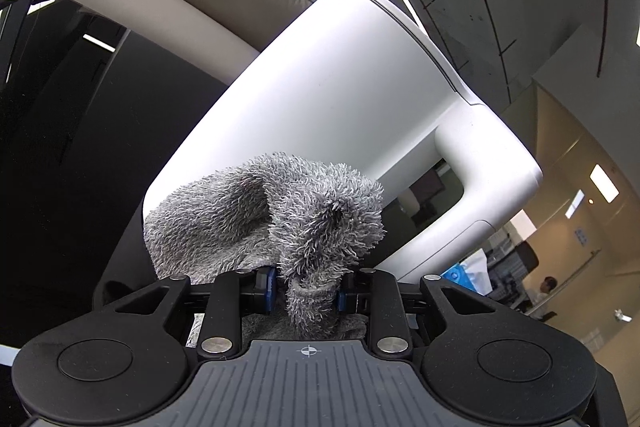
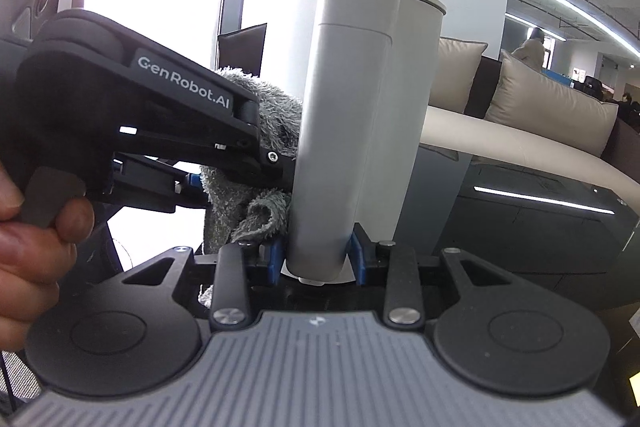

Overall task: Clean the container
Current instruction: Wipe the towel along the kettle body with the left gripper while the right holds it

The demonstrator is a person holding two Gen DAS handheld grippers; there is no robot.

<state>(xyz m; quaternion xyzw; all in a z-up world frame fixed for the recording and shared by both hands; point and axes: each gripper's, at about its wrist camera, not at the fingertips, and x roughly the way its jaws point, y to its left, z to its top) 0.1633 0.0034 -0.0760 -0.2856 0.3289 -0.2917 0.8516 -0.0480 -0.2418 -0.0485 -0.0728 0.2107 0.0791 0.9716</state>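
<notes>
Between the two grippers: a white jug (image 1: 360, 99) is held up off any surface, tilted in the left wrist view, with its lid (image 1: 404, 23) on.

Jug hold: the handle (image 2: 340, 131) is clamped between the blue-padded jaws of the right gripper (image 2: 318, 261); in the right wrist view it stands upright in front of the jug body.

Cloth hold: a grey fluffy cloth (image 1: 280, 219) is pinched in the closed jaws of the left gripper (image 1: 306, 293), a bunch of it squeezed between the blue pads and the rest bulging forward.

Contact: the cloth is pressed against the lower outside wall of the jug, just beside the handle; from the right wrist view the left gripper is seen reaching in from the side, a hand (image 2: 32, 223) on its trigger, with the cloth (image 2: 256, 163) touching the handle's flank.

Done, as judged: jug picked up, cloth picked up, wiping of the outside under way near the base.

Left, as judged: the upper wall, the far side, the lid and handle are probably yet to be wiped; no dirt or wet streaks can be made out, so the cleaned share cannot be told. The inside is shut off by the lid and cannot be judged.

Background: a beige sofa (image 2: 520, 131) is seen behind the jug.
</notes>
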